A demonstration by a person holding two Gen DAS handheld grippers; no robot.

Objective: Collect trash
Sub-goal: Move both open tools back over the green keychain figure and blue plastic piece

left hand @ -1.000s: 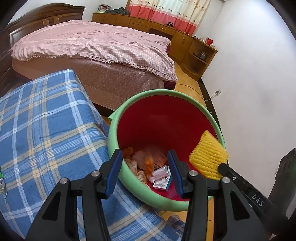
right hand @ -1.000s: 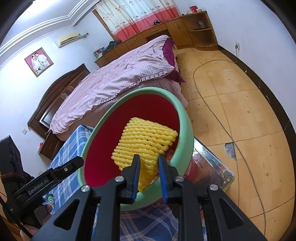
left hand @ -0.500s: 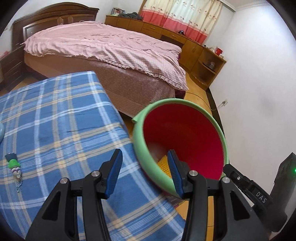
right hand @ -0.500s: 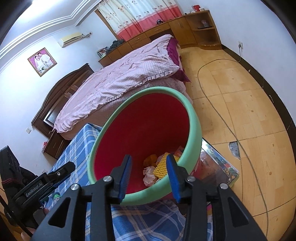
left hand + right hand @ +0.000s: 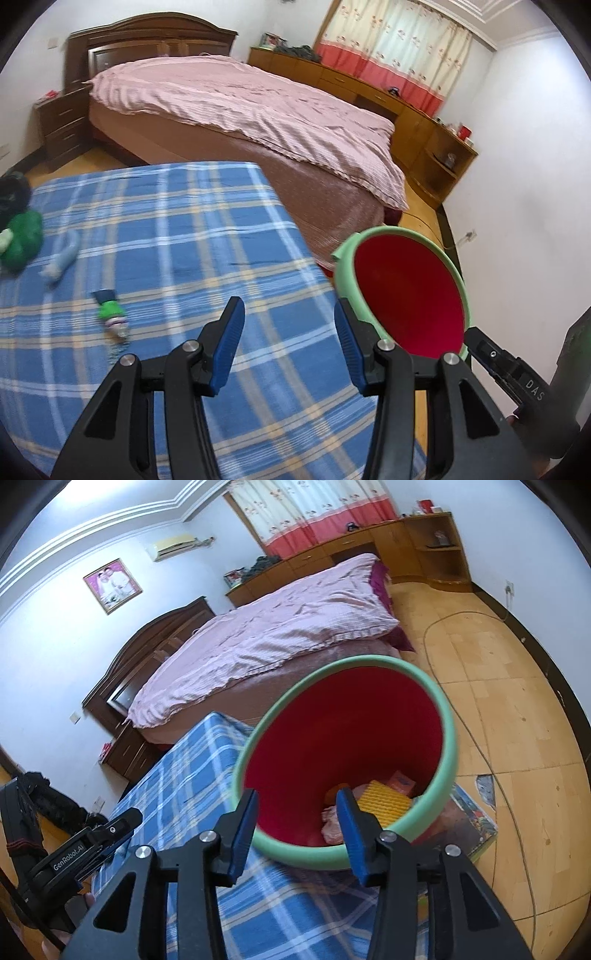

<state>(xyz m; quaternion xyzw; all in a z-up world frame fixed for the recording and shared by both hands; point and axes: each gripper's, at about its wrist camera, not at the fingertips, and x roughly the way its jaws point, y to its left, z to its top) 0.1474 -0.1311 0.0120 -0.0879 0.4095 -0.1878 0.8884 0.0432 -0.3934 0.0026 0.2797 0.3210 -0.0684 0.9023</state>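
My left cam blurs the small green toy (image 5: 110,314) & pale tube (image 5: 61,258); green bundle (image 5: 20,240) is cut by the frame edge. Bin (image 5: 448,738) wall hides most trash; yellow pad (image 5: 386,803) partly behind my right tongs (image 5: 297,821).

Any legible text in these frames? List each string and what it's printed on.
"GenRobot.AI": white print on the black left gripper body, seen in the right wrist view.
"DAS": partial white print on the black right gripper body, seen in the left wrist view; the rest is cut off.
Small orange packet in the red-lined green bin: print too blurred.
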